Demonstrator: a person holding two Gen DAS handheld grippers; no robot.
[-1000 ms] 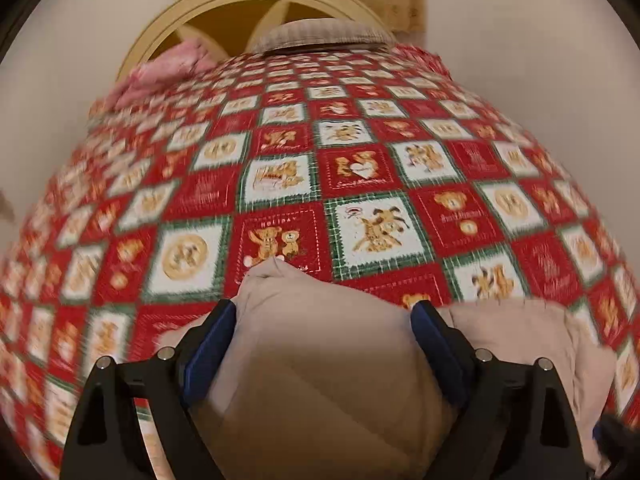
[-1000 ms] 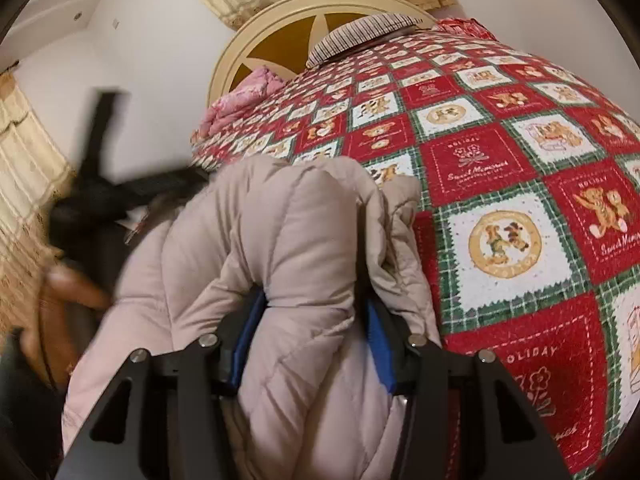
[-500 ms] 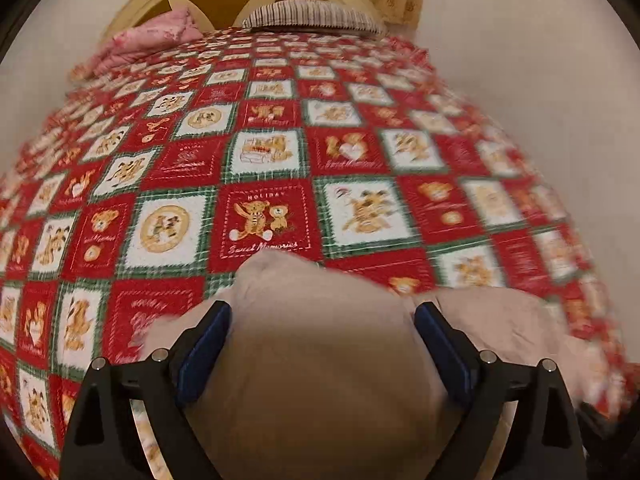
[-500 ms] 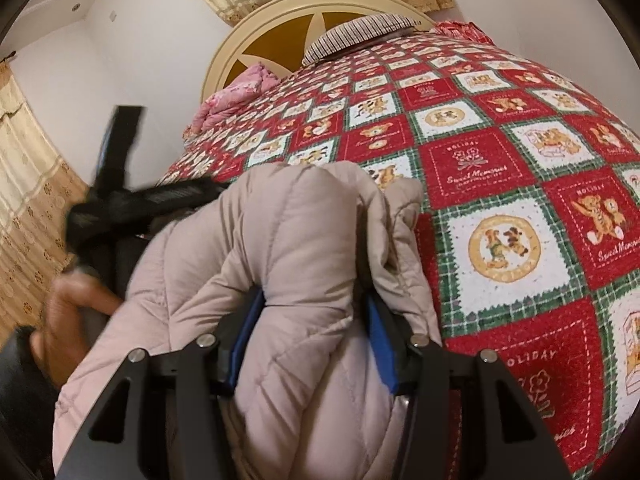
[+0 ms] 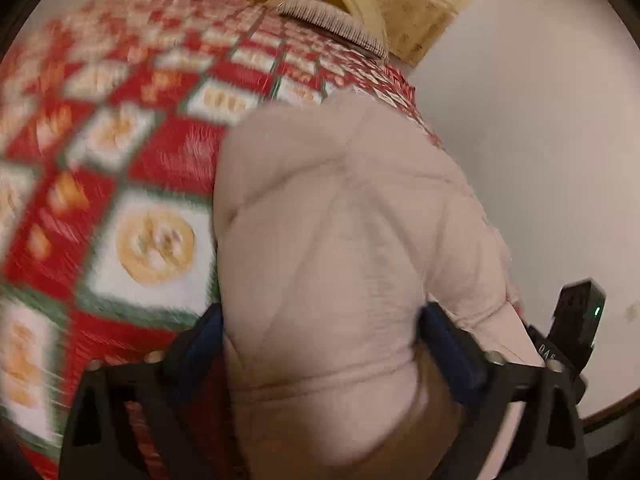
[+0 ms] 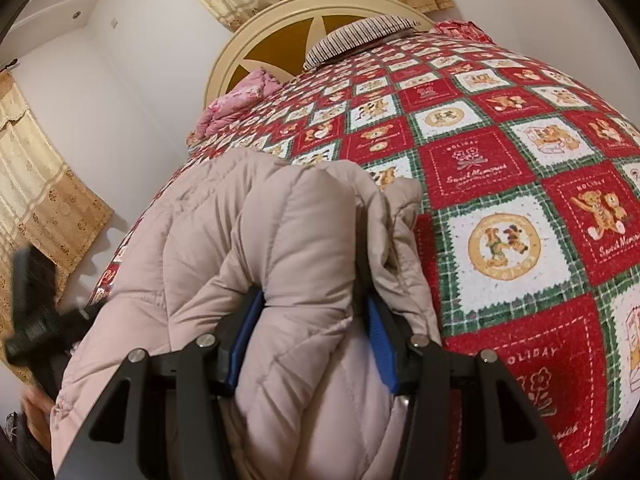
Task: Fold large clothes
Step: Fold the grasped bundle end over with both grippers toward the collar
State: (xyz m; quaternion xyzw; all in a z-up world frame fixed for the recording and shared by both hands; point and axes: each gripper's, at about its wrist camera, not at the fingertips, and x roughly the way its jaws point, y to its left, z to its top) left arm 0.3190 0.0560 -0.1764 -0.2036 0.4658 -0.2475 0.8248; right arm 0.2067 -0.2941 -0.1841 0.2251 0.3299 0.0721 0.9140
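A pale pink quilted puffer jacket lies on the near edge of a bed with a red, white and green teddy-bear quilt. My right gripper is shut on a thick fold of the jacket, blue pads pressed into it on both sides. My left gripper is shut on another bunched part of the same jacket, and its view is blurred by motion. The left gripper also shows as a dark blurred shape at the left edge of the right wrist view.
A cream round headboard stands at the far end of the bed. A striped pillow and a pink bundle lie by it. White walls flank the bed, with beige curtains on the left.
My left gripper has swung fast to the right with the jacket, so the quilt now sits to its left and the wall to its right. My right gripper has stayed almost still.
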